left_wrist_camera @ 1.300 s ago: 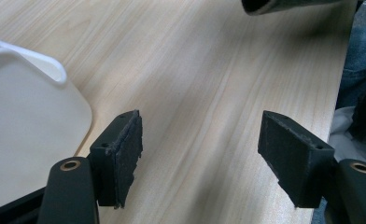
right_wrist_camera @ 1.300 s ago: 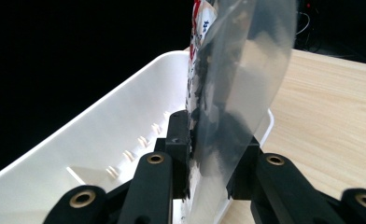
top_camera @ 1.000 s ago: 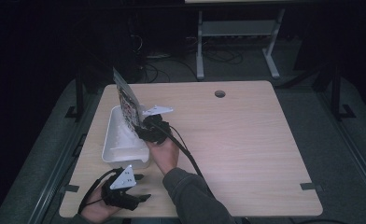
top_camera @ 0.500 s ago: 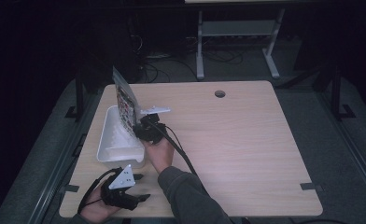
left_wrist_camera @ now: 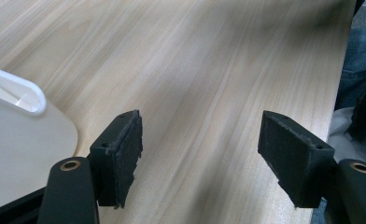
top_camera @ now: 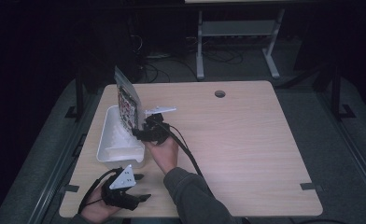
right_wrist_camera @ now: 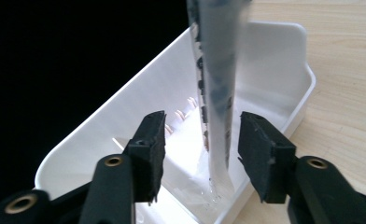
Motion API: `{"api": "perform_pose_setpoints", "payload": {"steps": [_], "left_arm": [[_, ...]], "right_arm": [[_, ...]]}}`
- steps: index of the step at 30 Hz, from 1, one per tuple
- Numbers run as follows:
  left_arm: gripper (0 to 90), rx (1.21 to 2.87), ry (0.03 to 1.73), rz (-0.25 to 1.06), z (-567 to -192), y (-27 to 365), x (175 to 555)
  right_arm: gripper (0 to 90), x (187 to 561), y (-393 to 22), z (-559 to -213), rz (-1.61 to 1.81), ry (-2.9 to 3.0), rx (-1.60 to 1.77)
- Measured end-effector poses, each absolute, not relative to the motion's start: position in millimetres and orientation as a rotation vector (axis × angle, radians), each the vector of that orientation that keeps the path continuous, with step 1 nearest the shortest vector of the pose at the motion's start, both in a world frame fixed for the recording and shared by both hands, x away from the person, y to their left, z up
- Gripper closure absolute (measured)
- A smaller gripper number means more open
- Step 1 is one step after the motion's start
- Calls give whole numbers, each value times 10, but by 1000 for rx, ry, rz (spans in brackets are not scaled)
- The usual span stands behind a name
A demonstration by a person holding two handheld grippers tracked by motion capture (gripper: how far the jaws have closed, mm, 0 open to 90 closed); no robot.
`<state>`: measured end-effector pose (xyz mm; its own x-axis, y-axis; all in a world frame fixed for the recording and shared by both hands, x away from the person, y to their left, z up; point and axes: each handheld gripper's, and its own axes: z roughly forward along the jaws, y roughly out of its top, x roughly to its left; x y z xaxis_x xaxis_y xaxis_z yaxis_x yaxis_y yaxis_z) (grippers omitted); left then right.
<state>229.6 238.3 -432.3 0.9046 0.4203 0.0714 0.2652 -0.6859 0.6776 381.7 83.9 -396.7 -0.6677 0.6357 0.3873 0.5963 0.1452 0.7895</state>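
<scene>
The right gripper (right_wrist_camera: 199,156) is just opening around a clear packet (right_wrist_camera: 216,93); its view is showing gaps beside both pads, which the high view is hiding. The packet is standing on edge in the white bin (top_camera: 107,140), long axis rising, leaning away. The left gripper (left_wrist_camera: 200,154) is resting spread, holding nothing.

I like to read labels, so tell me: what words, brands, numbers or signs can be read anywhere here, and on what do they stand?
None can be read.
Flat packet standing in the white tray: dark and reddish print in the high view, too small to read.
Same packet in the right gripper view, edge-on between the open jaws of the right gripper: dark marks, blurred.
White tray, wooden table: no lettering seen.
</scene>
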Motion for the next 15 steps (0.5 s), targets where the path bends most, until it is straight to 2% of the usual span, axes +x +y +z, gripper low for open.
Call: {"api": "perform_pose_setpoints", "payload": {"steps": [10,15], "left_arm": [[298,2359,486,284,-4328,2368,2302],[297,2360,485,284,-4329,2359,2310]], "right_arm": [[413,3763,633,-3931,1631,2354,1193],[405,3722,504,-3908,1647,2350,1176]]}}
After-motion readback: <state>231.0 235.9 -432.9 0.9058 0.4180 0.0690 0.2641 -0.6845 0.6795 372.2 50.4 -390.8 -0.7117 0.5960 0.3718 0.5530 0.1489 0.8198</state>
